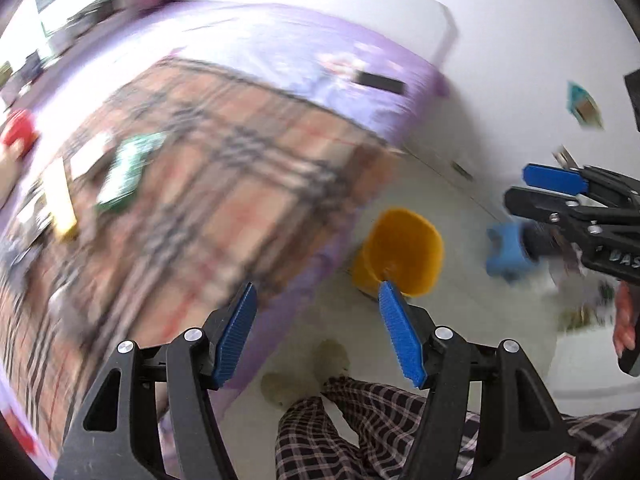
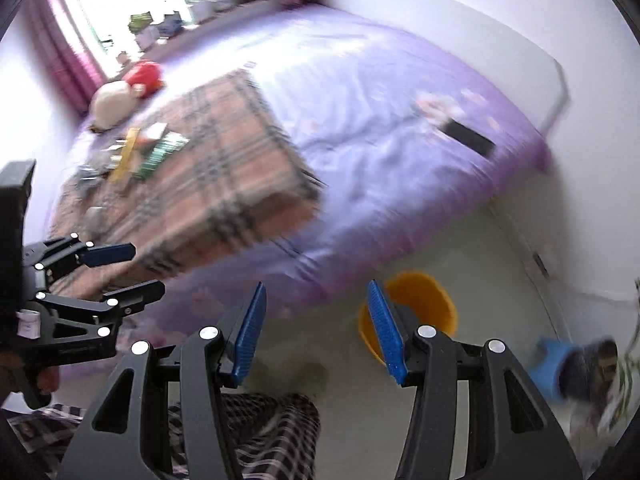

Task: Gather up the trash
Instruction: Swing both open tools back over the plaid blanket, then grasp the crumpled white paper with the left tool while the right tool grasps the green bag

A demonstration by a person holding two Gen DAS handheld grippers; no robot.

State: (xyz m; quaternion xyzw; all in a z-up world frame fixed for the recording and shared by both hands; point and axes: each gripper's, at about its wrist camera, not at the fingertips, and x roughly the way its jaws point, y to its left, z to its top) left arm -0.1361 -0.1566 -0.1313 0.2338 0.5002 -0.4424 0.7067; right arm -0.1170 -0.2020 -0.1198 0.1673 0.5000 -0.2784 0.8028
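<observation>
Both views are blurred by motion. My left gripper (image 1: 318,286) is open and empty, high above the bed's edge and the floor. My right gripper (image 2: 316,286) is open and empty too, beside it; it also shows as the right gripper (image 1: 520,190) at that view's right edge. The left gripper (image 2: 148,270) shows at the right wrist view's left. An orange bin (image 1: 404,248) (image 2: 424,296) stands on the floor by the bed. Scattered trash lies on the plaid blanket (image 1: 224,184): a green packet (image 1: 128,172) (image 2: 160,156), a yellow strip (image 1: 60,196) (image 2: 126,156) and smaller bits.
The purple bed (image 2: 380,120) fills most of both views, with a black flat object (image 2: 468,136) and a red plush toy (image 2: 144,76) on it. A blue stool (image 1: 508,248) and loose litter sit on the floor at right. A person's plaid trouser legs (image 1: 360,420) are below.
</observation>
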